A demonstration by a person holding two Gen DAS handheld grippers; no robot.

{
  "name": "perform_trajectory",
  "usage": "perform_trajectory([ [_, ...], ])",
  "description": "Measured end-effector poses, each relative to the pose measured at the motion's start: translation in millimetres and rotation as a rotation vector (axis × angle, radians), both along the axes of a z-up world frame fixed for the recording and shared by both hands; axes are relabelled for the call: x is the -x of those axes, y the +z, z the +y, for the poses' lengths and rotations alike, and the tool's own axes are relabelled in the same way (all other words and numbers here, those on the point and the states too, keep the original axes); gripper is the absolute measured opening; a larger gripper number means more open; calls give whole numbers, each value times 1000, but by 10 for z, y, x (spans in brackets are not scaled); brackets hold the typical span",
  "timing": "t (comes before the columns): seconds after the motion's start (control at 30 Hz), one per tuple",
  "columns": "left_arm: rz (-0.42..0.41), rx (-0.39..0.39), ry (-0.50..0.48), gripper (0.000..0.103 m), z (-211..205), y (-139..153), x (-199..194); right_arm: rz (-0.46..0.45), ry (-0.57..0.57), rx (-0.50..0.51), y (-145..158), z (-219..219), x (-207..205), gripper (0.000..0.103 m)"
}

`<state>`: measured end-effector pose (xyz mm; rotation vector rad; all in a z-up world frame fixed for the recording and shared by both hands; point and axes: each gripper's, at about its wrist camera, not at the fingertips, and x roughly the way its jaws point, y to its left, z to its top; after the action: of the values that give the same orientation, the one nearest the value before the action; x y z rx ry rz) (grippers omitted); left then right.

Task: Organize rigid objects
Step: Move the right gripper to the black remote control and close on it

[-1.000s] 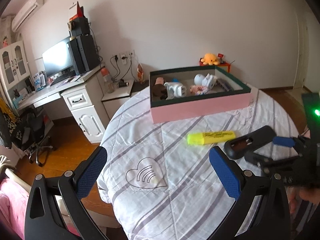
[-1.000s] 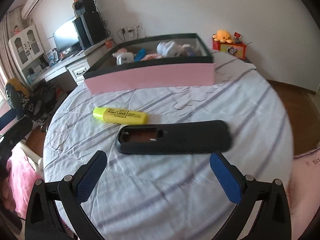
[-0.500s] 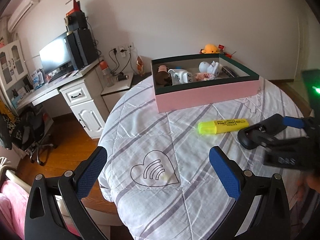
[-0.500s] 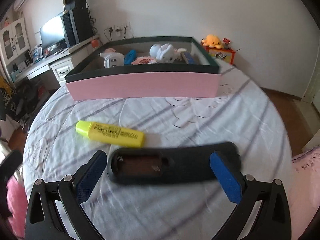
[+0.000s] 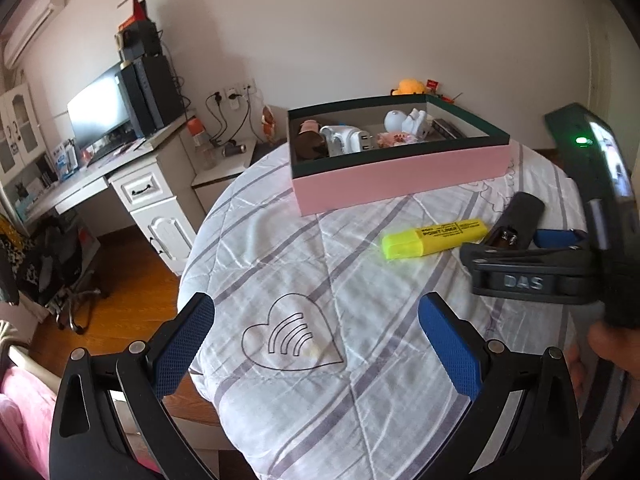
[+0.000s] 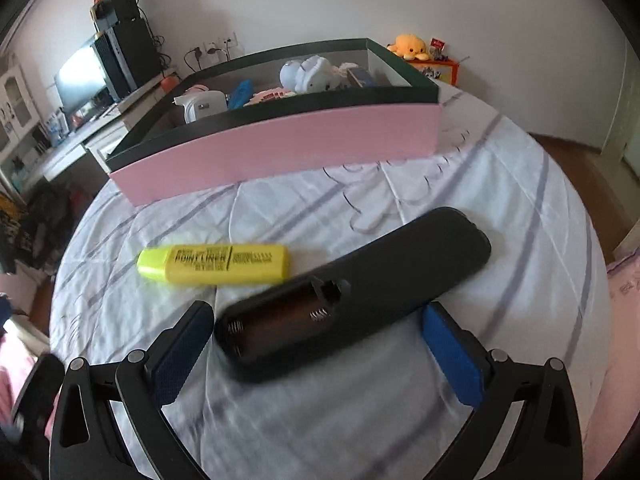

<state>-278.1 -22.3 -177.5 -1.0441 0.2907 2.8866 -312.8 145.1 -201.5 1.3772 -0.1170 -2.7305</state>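
Observation:
A black remote control lies face down on the round table with its battery bay uncovered. My right gripper is open, and the remote's near end sits between its blue pads without touching them. A yellow highlighter lies just left of the remote. The same highlighter and remote show in the left wrist view, with the right gripper around the remote. My left gripper hangs open over a heart print on the cloth. Behind stands the pink box with a dark green rim, holding several small items.
The round table wears a white striped quilted cloth. A white desk with a monitor and speakers stands at the left, with a chair below. A yellow plush toy sits by the far wall. A hand holds the right gripper.
My right gripper has moved forward and down, so the remote's near end now lies between its pads. The left gripper has drifted a little closer to the table.

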Motion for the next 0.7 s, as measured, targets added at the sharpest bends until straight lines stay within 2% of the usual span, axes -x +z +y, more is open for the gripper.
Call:
perform_trajectory([
  [0.1, -7, -11, 4, 103, -34, -11, 18, -5, 47, -93, -33, -145, 82, 103],
  [0.2, -11, -25, -1, 103, -35, -13, 35, 13, 120, -107, -23, -141, 29, 102],
  [0.3, -8, -52, -10, 103, -6, -7, 53, 25, 160, -102, -16, -5, -35, 90],
  [0.47, -16, -71, -69, 103, 162, -38, 162, 27, 197, -108, 33, 238, -200, 61],
  [0.57, -20, -43, -120, 103, 306, -84, 250, 23, 201, -97, 52, 433, -274, 52],
  [0.7, -45, -39, -193, 103, 503, -173, 460, 27, 178, -73, 59, 632, -281, 49],
])
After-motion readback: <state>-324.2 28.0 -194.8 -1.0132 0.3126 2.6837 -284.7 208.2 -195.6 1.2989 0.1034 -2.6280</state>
